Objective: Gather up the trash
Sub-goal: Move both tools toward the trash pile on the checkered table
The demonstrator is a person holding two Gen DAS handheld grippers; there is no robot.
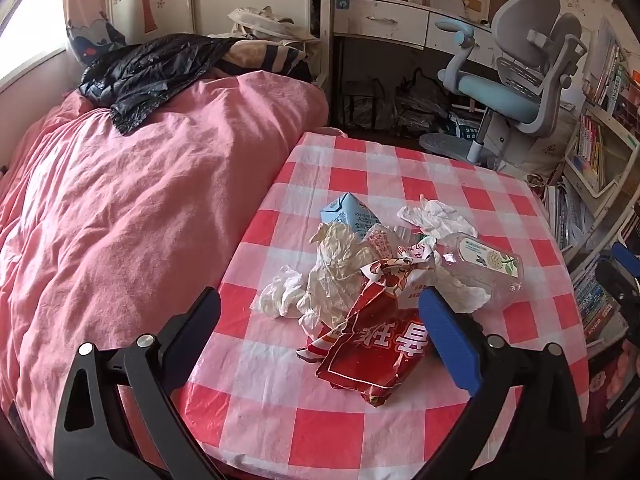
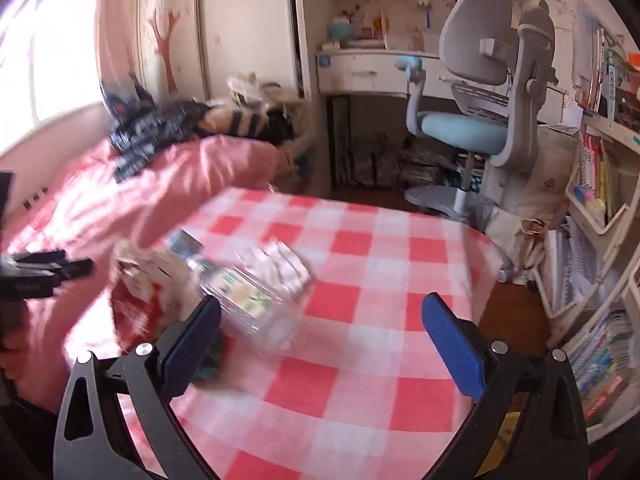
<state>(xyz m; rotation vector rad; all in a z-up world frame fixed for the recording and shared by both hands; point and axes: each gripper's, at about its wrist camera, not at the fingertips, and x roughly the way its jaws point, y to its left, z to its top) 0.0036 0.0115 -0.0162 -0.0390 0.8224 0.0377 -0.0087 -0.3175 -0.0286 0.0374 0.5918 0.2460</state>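
A heap of trash lies on the red-and-white checked table (image 1: pixel 348 432). In it are a red snack bag (image 1: pixel 372 356), a blue milk carton (image 1: pixel 348 212), crumpled cream paper (image 1: pixel 340 268), white tissues (image 1: pixel 434 216) and a clear plastic bottle (image 1: pixel 484 264) on its side. My left gripper (image 1: pixel 320 292) stands wide open just above the near side of the heap, with the red bag below the gap and nothing touching the pads. My right gripper (image 2: pixel 320 300) is open too, over bare cloth right of the blurred bottle (image 2: pixel 256 296) and red bag (image 2: pixel 136 308).
A bed with a pink quilt (image 1: pixel 132 208) adjoins the table's left side, with a black crinkled sheet or bag (image 1: pixel 148 72) at its head. Behind the table stand a desk (image 1: pixel 380 20) and a grey-blue chair (image 1: pixel 516 80). Bookshelves (image 1: pixel 596 152) line the right.
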